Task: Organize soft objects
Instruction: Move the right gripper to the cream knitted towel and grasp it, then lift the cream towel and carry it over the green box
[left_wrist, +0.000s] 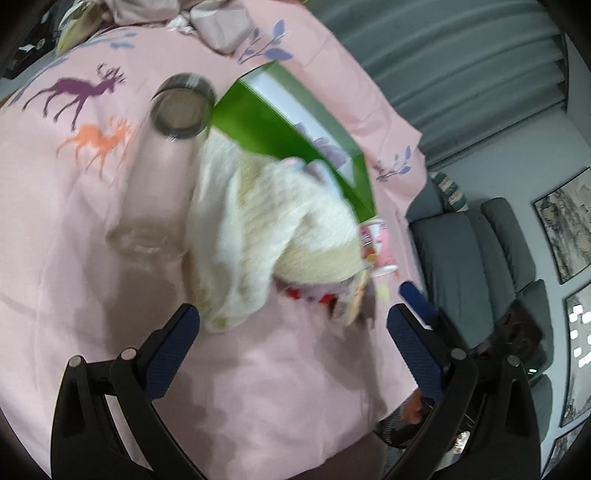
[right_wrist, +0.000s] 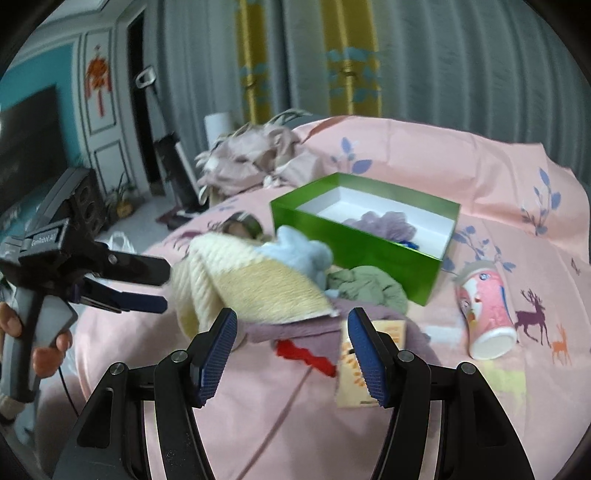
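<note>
Soft things lie heaped in the middle of a bed covered by a pink sheet (right_wrist: 424, 155) printed with deer and leaves. Nearest the right wrist camera, the right gripper (right_wrist: 293, 354) has its blue-padded jaws spread, holding nothing, with bare sheet and the edge of a yellow card (right_wrist: 354, 376) between them. Just beyond its tips lies a flat mauve cloth (right_wrist: 291, 330) with a red scrap (right_wrist: 306, 356) on it. On top of that sits a cream and pale-yellow knitted piece (right_wrist: 243, 284), the biggest thing in the heap; its long side runs across the view, from near the left gripper toward the centre. Behind it are a pale blue plush toy (right_wrist: 299, 249) and a crumpled green cloth (right_wrist: 369, 288). Behind those stands an open green box (right_wrist: 354, 240), white inside, already holding a lilac fluffy thing (right_wrist: 380, 221). A pink paper cup (right_wrist: 487, 314) lies on its side to the right, apart from the heap. The left gripper (right_wrist: 159, 284) comes in from the left, held by a hand (right_wrist: 14, 321), its tips just beside the knit's left end. In the left wrist view its jaws are spread and empty, with the knitted piece straight ahead, so the left gripper looks the better placed to take it. A clear glass jar (left_wrist: 166, 177) lies on the sheet to the left of the knit in that view.
</note>
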